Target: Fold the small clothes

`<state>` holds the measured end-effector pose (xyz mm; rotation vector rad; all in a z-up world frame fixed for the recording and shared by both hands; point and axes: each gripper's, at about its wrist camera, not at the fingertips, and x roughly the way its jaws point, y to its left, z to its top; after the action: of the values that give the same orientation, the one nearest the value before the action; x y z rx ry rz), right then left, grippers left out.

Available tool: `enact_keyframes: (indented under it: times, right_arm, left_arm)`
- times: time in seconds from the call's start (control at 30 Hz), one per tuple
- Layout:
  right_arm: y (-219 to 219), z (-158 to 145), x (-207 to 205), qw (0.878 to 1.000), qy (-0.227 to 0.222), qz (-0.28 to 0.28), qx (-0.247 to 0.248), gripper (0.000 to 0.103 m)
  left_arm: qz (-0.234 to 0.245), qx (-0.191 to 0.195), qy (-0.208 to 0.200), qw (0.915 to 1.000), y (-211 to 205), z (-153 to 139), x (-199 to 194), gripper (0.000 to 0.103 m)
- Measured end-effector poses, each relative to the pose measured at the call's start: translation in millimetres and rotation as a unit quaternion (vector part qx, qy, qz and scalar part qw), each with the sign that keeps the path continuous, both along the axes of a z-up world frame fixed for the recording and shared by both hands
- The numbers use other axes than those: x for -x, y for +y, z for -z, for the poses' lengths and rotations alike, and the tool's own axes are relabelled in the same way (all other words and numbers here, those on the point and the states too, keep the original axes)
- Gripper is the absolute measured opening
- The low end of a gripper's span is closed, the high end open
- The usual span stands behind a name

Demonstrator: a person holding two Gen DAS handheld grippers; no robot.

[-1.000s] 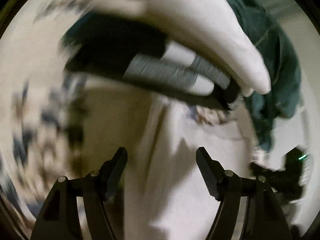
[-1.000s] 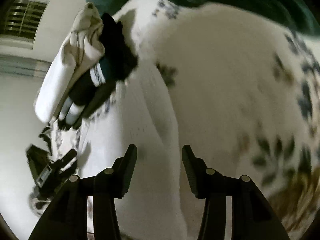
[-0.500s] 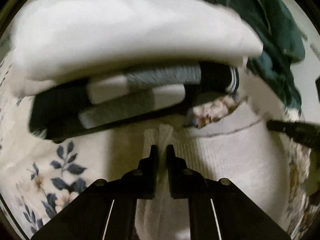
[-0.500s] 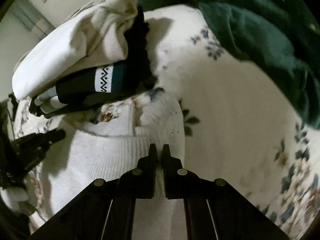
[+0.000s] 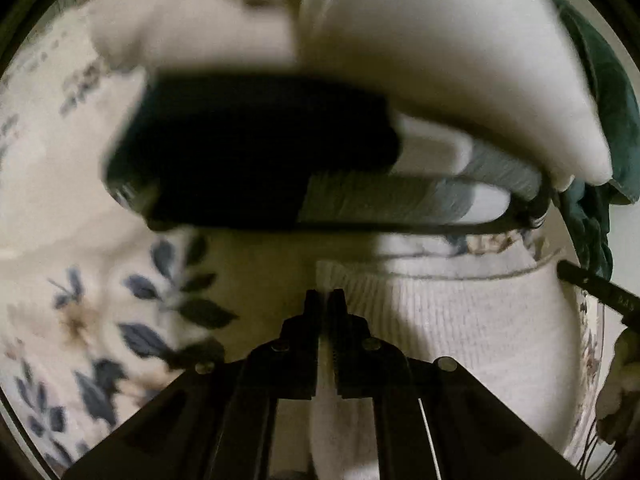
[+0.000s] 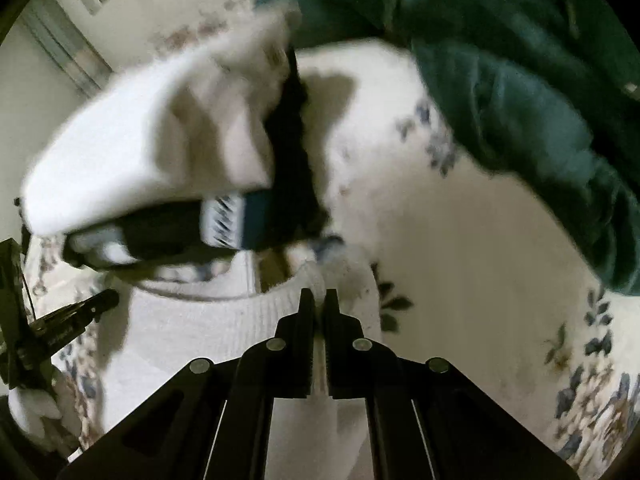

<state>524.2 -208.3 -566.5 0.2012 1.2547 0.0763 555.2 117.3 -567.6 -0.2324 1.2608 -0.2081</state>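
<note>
A bed with a floral sheet [image 5: 80,320] carries everything. On it lies a white ribbed garment [image 5: 460,320], its top edge near a stack of folded clothes [image 6: 140,160], white on top and dark below. A green cloth [image 6: 520,100] lies heaped farther back on the sheet.

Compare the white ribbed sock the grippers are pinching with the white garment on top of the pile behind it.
The white ribbed sock is knit-ribbed, with a thin dark line near its cuff; the white garment looks smooth and plain. The sock lies on the floral sheet, clamped at both cuff corners; the garment sits folded atop dark folded clothes, untouched. Both are white.
</note>
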Motion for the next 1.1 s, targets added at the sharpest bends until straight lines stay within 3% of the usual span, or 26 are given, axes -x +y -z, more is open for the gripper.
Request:
enact_keyframes:
  times: [0.07,0.1,0.17,0.2,0.23,0.27,0.3,0.4,0.5,0.6,0.67,0.7,0.73,0.8,0.83,0.97,1.1]
  right_arm:
    - [-7.7,11.3,-1.8,0.999,0.035,0.007,-0.03,0.005]
    - [-15.2,13.1,-1.0,0.997,0.047,0.017,-0.058,0.009]
    - [-39.6,13.0,7.9,0.988,0.066,0.044,-0.133,0.038]
    - [-54.4,13.1,16.3,0.978,0.067,0.06,-0.188,0.065]
    - [-71.2,14.3,27.7,0.965,0.066,0.078,-0.242,0.083]
    - [-84.7,17.0,39.3,0.954,0.066,0.091,-0.278,0.086]
    - [-94.1,20.7,50.8,0.944,0.072,0.099,-0.306,0.087]
    - [-101.3,43.7,82.7,0.925,0.11,0.09,-0.353,0.087]
    - [-77.1,73.1,107.1,0.912,0.163,0.049,-0.374,0.087]
    - [-46.8,96.9,116.0,0.901,0.184,0.022,-0.393,0.092]
    - [-37.5,95.9,116.0,0.901,0.173,0.028,-0.396,0.095]
    - [-32.1,93.9,114.2,0.899,0.164,0.031,-0.405,0.092]
    - [-28.2,91.5,112.9,0.901,0.157,0.031,-0.403,0.078]
    - [-20.0,85.0,113.1,0.912,0.152,0.031,-0.38,0.052]
    - [-19.5,79.8,114.7,0.914,0.148,0.036,-0.376,0.048]
    - [-17.8,42.2,121.6,0.925,0.129,0.031,-0.356,0.044]
    - [-19.5,-16.5,125.1,0.93,0.1,0.024,-0.353,0.044]
  left_arm:
    - [0.002,0.027,0.014,0.9995,1.2,-0.3,1.0,0.005]
    - [-0.007,0.064,0.023,0.9976,8.9,-4.6,4.3,0.007]
    - [-0.022,0.119,0.037,0.992,23.4,-10.8,13.4,0.03]
    - [-0.03,0.138,0.036,0.9893,31.2,-13.2,20.5,0.071]
    - [-0.046,0.162,0.036,0.9851,42.2,-14.5,32.2,0.08]
    - [-0.06,0.205,0.041,0.9761,52.2,-11.0,44.9,0.08]
    - [-0.066,0.245,0.06,0.9653,58.1,-2.5,55.0,0.08]
    - [-0.066,0.306,0.106,0.9437,59.7,26.3,80.7,0.08]
    - [-0.041,0.32,0.128,0.9376,44.5,46.5,94.3,0.08]
    - [-0.021,0.313,0.128,0.9408,29.9,48.1,98.2,0.081]
    - [-0.018,0.311,0.111,0.9436,23.3,41.8,96.3,0.079]
    - [-0.014,0.311,0.105,0.9446,22.6,38.0,96.4,0.056]
    - [-0.005,0.305,0.096,0.9474,18.2,33.8,97.6,0.041]
    - [-0.002,0.287,0.078,0.9547,17.7,25.2,99.5,0.036]
    - [-0.006,0.286,0.071,0.9556,22.0,17.8,101.1,0.035]
    - [-0.002,0.286,0.054,0.9566,25.3,-16.4,103.3,0.034]
    - [0.004,0.294,0.038,0.955,28.3,-68.5,105.8,0.034]
